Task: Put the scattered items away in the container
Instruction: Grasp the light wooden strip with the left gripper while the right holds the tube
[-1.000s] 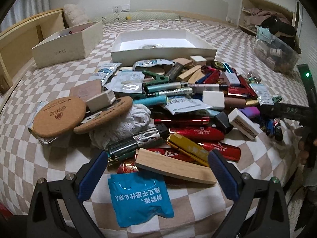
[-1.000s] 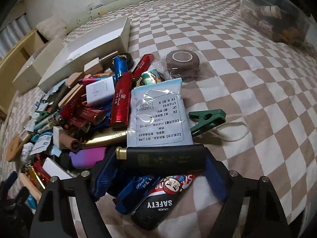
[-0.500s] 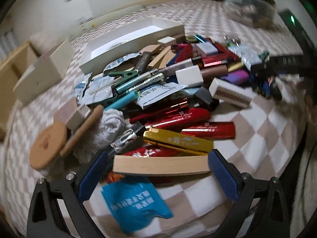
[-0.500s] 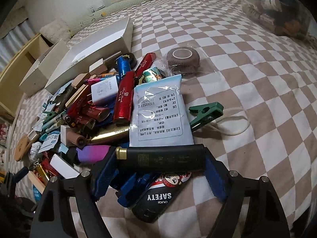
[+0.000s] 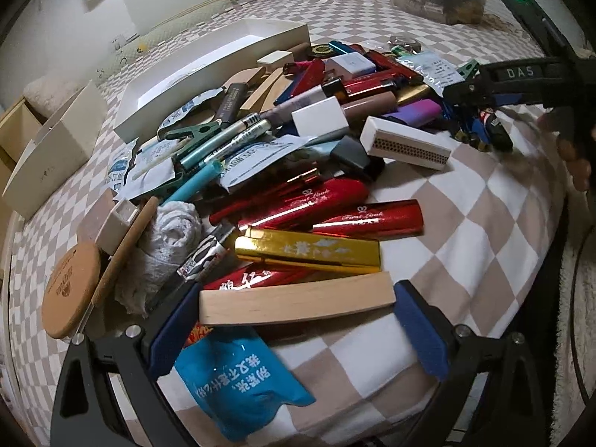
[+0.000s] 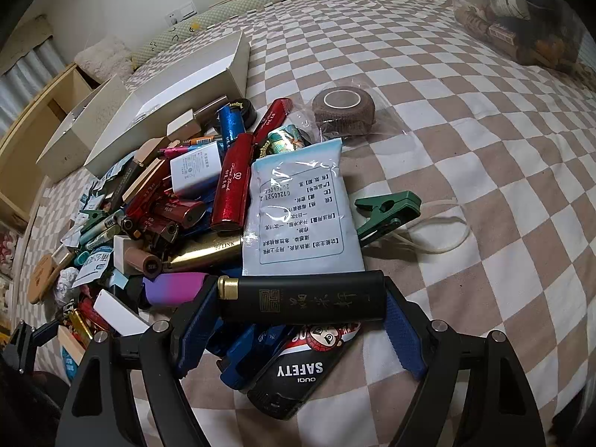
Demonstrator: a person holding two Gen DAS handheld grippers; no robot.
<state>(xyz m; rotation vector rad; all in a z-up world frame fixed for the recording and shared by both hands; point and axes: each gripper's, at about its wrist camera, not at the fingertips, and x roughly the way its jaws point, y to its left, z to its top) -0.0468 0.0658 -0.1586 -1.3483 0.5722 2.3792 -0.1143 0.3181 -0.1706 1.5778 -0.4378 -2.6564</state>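
A heap of small items lies on a checkered bedspread. My left gripper [image 5: 296, 300] is shut on a pale wooden block [image 5: 296, 300], held crosswise between the blue pads just above the heap, over a blue sachet [image 5: 242, 387]. My right gripper [image 6: 300, 300] is shut on a black tube with a gold cap [image 6: 300, 300], held crosswise above a black "SAFETY" lighter [image 6: 298, 372]. The white open box [image 5: 208, 74] stands behind the heap; it also shows in the right wrist view [image 6: 178, 93]. The right gripper shows in the left wrist view [image 5: 495, 85] at the right edge.
A second cream box [image 5: 52, 149] stands at the left. A clear plastic bin [image 6: 521, 18] stands at the far right. A brown tape roll [image 6: 344, 106] and a green clip [image 6: 387, 210] lie right of the heap. Cork coasters [image 5: 70, 290] lean at the left.
My left gripper has lifted the wooden block off the heap and turned left. My right gripper holds the black tube and has risen slightly.
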